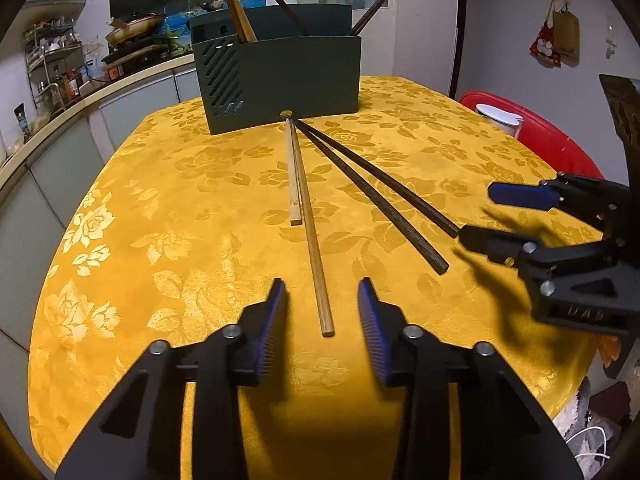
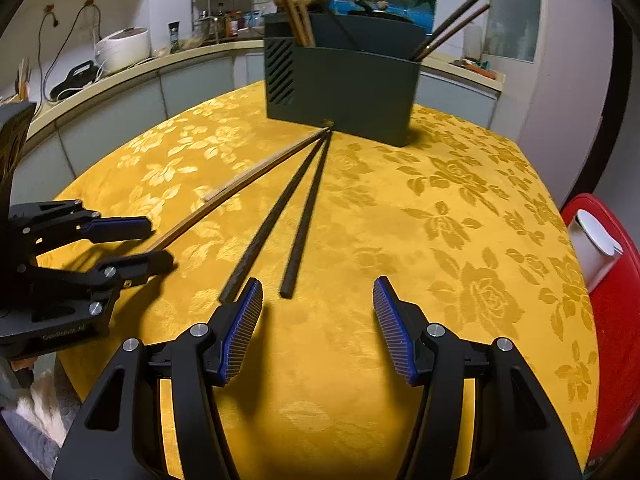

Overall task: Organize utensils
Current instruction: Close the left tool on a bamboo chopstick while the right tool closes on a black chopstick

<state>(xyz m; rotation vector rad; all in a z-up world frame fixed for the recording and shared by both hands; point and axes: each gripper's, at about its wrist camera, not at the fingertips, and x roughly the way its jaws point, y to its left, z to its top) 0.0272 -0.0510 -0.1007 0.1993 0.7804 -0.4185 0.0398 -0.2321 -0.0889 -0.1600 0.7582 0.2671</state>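
Note:
Two light wooden chopsticks (image 1: 310, 220) (image 2: 224, 200) and two dark chopsticks (image 1: 372, 192) (image 2: 296, 216) lie on the yellow floral tablecloth (image 1: 180, 208) (image 2: 460, 248), fanning out from the foot of a dark green utensil holder (image 1: 280, 76) (image 2: 344, 80) that has several chopsticks standing in it. My left gripper (image 1: 322, 296) (image 2: 158, 240) is open, its fingers either side of the near end of the longer wooden chopstick. My right gripper (image 2: 318, 294) (image 1: 476, 216) is open and empty, just behind the near ends of the dark chopsticks.
A red stool with a white container (image 1: 500, 118) (image 2: 596, 248) stands beside the table on the right. A kitchen counter (image 1: 60, 108) (image 2: 120, 76) with appliances curves behind the table on the left.

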